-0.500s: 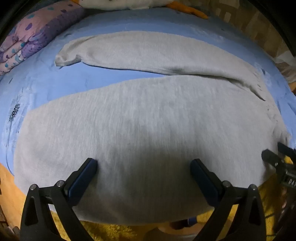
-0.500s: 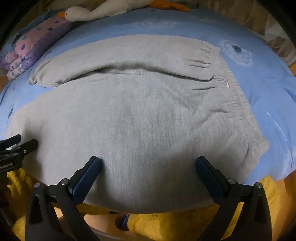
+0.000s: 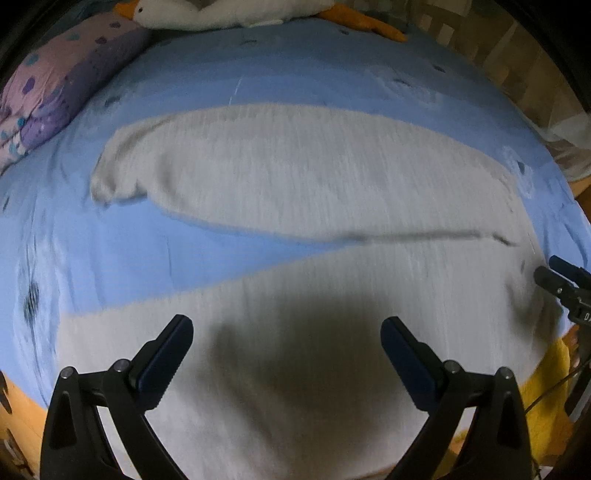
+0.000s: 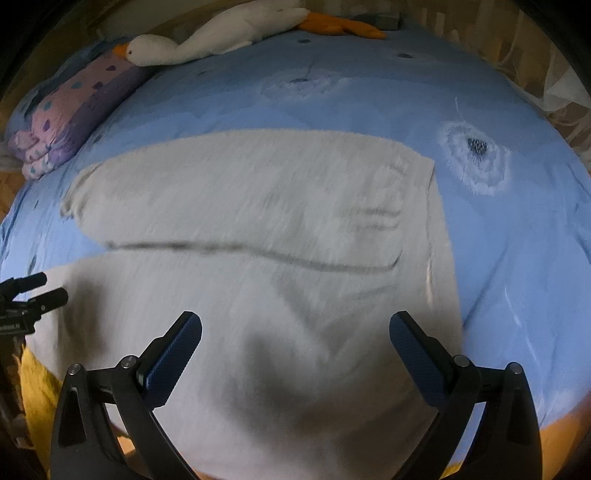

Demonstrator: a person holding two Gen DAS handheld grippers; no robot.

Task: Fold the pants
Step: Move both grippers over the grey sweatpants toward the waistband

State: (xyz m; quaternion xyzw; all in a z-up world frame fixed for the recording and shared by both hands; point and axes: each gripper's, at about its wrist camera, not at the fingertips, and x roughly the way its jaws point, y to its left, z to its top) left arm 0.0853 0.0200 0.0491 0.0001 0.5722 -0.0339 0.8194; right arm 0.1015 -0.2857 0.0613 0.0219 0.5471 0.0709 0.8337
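1. Your left gripper (image 3: 286,354) hovers with fingers spread wide, holding nothing.
2. Your right gripper (image 4: 295,350) is likewise spread wide, holding nothing.
3. The grey pants (image 3: 332,192) lie flat on the blue bed (image 3: 110,251), legs apart.

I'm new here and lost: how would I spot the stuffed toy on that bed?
Start at the blue bedspread and look past the grey pants to its far edge. The plush goose lies there beside the purple spotted pillow, the only white thing with an orange beak and feet.
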